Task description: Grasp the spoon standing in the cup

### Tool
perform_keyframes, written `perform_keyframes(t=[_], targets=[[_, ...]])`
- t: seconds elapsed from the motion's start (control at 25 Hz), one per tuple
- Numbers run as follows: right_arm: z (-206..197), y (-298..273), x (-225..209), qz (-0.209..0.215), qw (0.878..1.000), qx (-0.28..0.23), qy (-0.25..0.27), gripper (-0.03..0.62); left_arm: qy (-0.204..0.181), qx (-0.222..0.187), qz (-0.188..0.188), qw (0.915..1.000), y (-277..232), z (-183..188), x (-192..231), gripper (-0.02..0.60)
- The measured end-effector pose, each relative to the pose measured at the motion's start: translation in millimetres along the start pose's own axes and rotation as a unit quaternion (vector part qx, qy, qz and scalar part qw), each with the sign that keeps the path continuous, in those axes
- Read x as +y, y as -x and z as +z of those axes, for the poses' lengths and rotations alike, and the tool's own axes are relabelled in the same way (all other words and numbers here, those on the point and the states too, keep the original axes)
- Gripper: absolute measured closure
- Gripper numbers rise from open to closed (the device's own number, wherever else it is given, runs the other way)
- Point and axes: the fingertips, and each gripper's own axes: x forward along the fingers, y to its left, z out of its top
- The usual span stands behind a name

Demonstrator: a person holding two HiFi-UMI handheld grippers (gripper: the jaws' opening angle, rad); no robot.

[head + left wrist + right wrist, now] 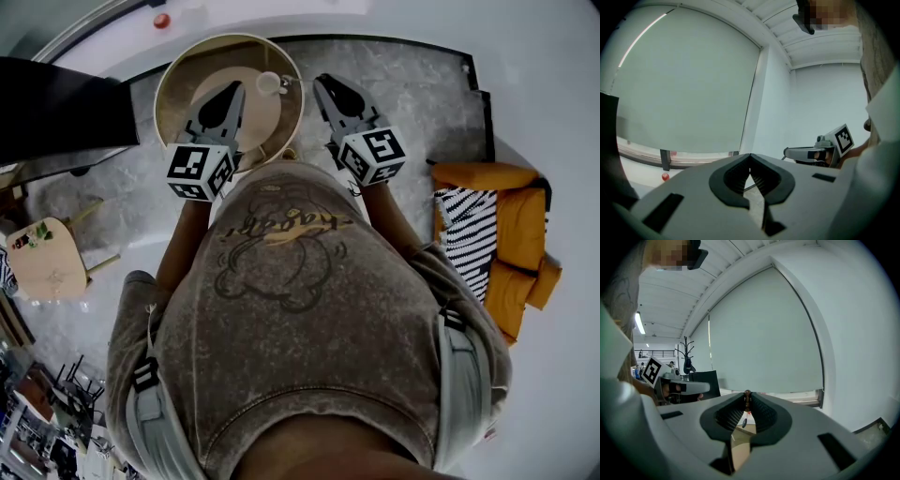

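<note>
A white cup (pixel 269 82) stands on a round wooden table (pixel 172 75). My right gripper (pixel 322 82) hovers just right of the cup, at the table's edge. In the right gripper view the right gripper (pixel 747 394) is shut on the brown handle end of a thin spoon (pixel 747 399). The spoon's stem and small bowl hang down between the jaws. My left gripper (pixel 235 90) is over the table, left of the cup. In its own view the left gripper (pixel 750 157) has its tips together with nothing between them. The cup is hidden in both gripper views.
Orange cushions with a striped cloth (pixel 487 234) lie on the floor at the right. A small wooden stool (pixel 47 258) stands at the left, a dark desk edge (pixel 56 108) above it. A red ball (pixel 161 21) sits by the far wall.
</note>
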Motion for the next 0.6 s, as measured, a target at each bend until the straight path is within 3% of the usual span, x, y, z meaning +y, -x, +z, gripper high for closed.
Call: perform_keyframes(t=[0.6], targets=[[-3.6,-2.3,0.5,0.004,1.0,0.004,-0.007,0.536,0.008,0.006,-0.002,0.9999,-3.5,-3.5,0.0,0.566]])
